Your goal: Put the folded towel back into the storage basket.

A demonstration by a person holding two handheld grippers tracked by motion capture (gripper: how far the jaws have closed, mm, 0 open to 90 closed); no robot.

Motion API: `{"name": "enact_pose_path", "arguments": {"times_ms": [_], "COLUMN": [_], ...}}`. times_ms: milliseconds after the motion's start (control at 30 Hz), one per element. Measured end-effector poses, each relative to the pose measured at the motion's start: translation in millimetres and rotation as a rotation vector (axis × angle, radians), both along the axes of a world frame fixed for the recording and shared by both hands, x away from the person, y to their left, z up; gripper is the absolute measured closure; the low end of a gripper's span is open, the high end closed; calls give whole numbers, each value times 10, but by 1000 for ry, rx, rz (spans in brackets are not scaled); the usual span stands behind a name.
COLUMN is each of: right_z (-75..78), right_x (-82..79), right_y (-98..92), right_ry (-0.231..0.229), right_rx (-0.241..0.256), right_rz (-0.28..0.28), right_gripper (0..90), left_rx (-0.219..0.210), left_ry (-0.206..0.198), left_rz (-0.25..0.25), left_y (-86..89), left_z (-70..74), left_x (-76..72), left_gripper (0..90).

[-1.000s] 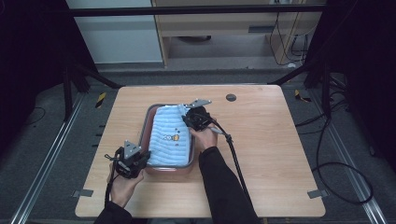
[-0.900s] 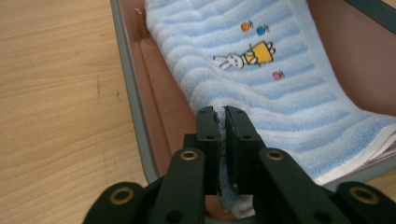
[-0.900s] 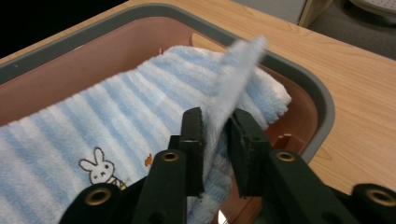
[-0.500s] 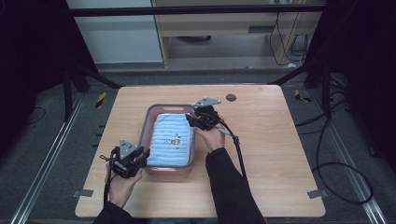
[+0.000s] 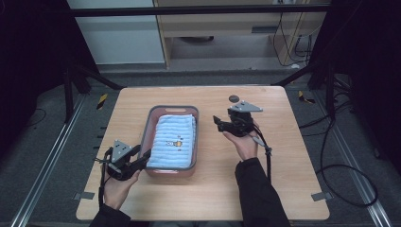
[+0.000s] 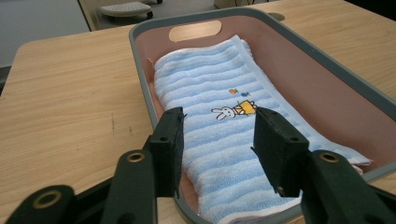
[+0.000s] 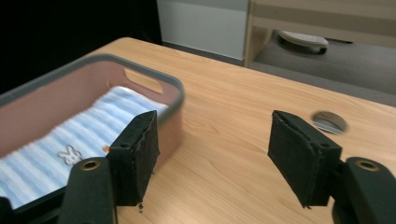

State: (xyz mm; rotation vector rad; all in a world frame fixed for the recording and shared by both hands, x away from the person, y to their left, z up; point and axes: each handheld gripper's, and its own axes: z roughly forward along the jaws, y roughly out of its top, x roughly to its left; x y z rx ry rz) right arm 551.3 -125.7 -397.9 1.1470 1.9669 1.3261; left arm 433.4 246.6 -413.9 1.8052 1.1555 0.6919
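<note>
the towel (image 6: 224,121) in the bin (image 5: 152,124) looks soft and floppy, so i'd pinch a folded edge; left gripper (image 6: 218,140) and right gripper (image 7: 224,156) fingers are both spread, empty.

The bin (image 5: 150,124) occupies the surface (image 5: 293,179) left of centre. Bare surface lies on both sides; a round grommet (image 5: 233,99) sits near the far edge.

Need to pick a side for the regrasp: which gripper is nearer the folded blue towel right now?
Left. The left gripper hangs at the towel's near-left corner; the right gripper is off beside the bin.
</note>
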Motion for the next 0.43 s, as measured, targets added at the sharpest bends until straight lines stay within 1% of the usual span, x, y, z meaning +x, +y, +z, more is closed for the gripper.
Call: {"name": "enact_pose_path", "arguments": {"times_ms": [33,67,100,133,167,200,233,267,300,333,400,433], "right_z": [-7,-7,-14,-31,-41,-41,-49,-73,-73,-96,-115,-115], "right_x": [-30,-30,-62,-123,-153,-153,-176,-243,-243,-295,-348,-348], "right_y": [-67,-67,-134,-268,-334,-334,-379,-504,-504,-604,-688,-688], "right_ry": [2,2,2,4,4,4,6,13,13,13,19,19], "right_rx": [-6,-6,-7,-8,-9,-9,-10,-13,-13,-18,-8,-8], "right_rz": [-10,-10,-20,-36,-45,-45,-51,-67,-67,-81,-88,-88], "right_gripper": [318,318,310,305,301,301,299,296,296,292,290,290], "left_rx": [0,-2,-5,-9,-12,-12,-11,-10,-10,-12,-14,-14], "left_ry": [0,-3,-5,-9,-17,-17,-22,-26,-30,-33,-38,-38], "left_rz": [0,-1,0,2,4,4,5,5,8,14,14,14], "left_y": [0,15,31,47,80,80,104,124,143,178,207,207], "left_z": [0,4,8,11,13,13,14,14,16,21,27,27], "left_x": [0,1,2,3,7,7,9,10,9,6,1,1], "left_gripper": [506,506,492,467,451,439,439,421,421,413,402,396]}}
